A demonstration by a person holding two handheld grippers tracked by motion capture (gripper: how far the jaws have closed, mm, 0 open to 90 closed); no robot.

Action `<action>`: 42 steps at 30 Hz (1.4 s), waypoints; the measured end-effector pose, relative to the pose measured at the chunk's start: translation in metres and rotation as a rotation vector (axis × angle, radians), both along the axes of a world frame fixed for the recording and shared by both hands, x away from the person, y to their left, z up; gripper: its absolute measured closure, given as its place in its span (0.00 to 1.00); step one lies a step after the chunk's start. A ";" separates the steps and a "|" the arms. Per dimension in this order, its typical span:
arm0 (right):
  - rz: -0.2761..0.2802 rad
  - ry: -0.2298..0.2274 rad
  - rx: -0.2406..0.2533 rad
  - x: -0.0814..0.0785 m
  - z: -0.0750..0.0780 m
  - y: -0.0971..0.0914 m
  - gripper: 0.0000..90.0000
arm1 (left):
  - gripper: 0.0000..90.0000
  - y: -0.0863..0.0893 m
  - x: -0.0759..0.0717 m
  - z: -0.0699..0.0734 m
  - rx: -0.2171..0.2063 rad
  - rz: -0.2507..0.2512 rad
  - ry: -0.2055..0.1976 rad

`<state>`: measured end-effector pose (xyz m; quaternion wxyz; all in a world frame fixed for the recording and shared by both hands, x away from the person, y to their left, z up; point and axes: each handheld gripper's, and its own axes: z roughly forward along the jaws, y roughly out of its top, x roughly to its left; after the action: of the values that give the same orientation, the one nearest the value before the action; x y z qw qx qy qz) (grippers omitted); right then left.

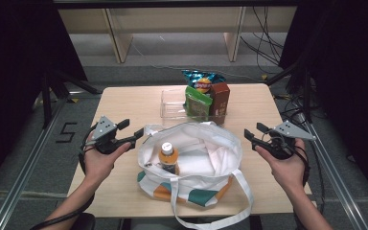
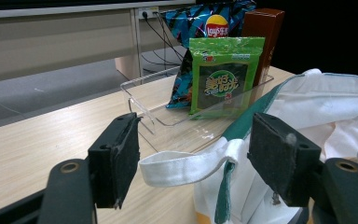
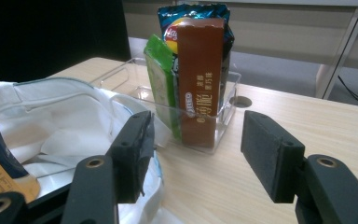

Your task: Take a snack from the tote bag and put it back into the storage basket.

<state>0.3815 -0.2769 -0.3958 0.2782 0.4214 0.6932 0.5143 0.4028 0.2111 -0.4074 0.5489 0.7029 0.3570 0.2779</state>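
Both grippers hover with jaws apart and empty, left gripper at nine o'clock of the white tote bag, right gripper at three; best pinch the bag's strap squarely before lifting, sparing the bottle inside. Pale wooden table, clear tray of snacks at twelve, grey floor and cables beyond.

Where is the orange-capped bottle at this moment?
In the high view the bottle stands upright inside the open white tote bag at the table's near middle, between both grippers, nearer than the clear snack tray.
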 end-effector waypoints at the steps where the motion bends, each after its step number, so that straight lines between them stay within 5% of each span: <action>1: -0.001 0.011 0.020 -0.001 -0.001 0.001 0.49 | 0.36 0.000 -0.002 0.000 -0.008 0.003 0.003; 5: 0.009 -0.002 -0.002 0.001 -0.004 -0.002 0.49 | 0.37 0.002 -0.007 0.000 -0.018 -0.030 -0.002; 7: -0.006 0.011 0.004 -0.001 -0.004 -0.002 0.49 | 0.38 0.000 -0.011 0.000 -0.063 -0.053 0.012; 9: -0.004 0.003 0.001 0.000 -0.004 -0.003 0.49 | 0.39 0.000 -0.015 0.003 -0.035 -0.067 -0.007; 17: -0.001 0.002 -0.015 -0.001 -0.005 -0.002 0.49 | 0.39 -0.012 -0.031 0.013 -0.088 -0.109 -0.017; 21: -0.010 0.042 -0.008 -0.003 -0.004 0.000 0.48 | 0.39 -0.019 -0.035 0.015 -0.085 -0.134 -0.023; 23: -0.013 0.017 -0.004 -0.002 -0.006 0.001 0.48 | 0.39 -0.023 -0.037 0.015 -0.086 -0.148 -0.027; 30: 0.001 0.035 -0.024 -0.002 -0.006 -0.001 0.48 | 0.40 -0.038 -0.039 0.007 -0.097 -0.186 0.002; 33: -0.011 0.001 -0.014 0.001 -0.008 -0.002 0.47 | 0.40 -0.044 -0.038 0.003 -0.091 -0.207 0.009; 42: -0.010 0.040 -0.006 -0.001 -0.006 -0.004 0.47 | 0.39 -0.057 -0.036 -0.006 -0.063 -0.237 0.045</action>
<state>0.3807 -0.2804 -0.4023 0.2680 0.4341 0.6983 0.5022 0.3669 0.1542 -0.4137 0.5916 0.7285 0.2923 0.1839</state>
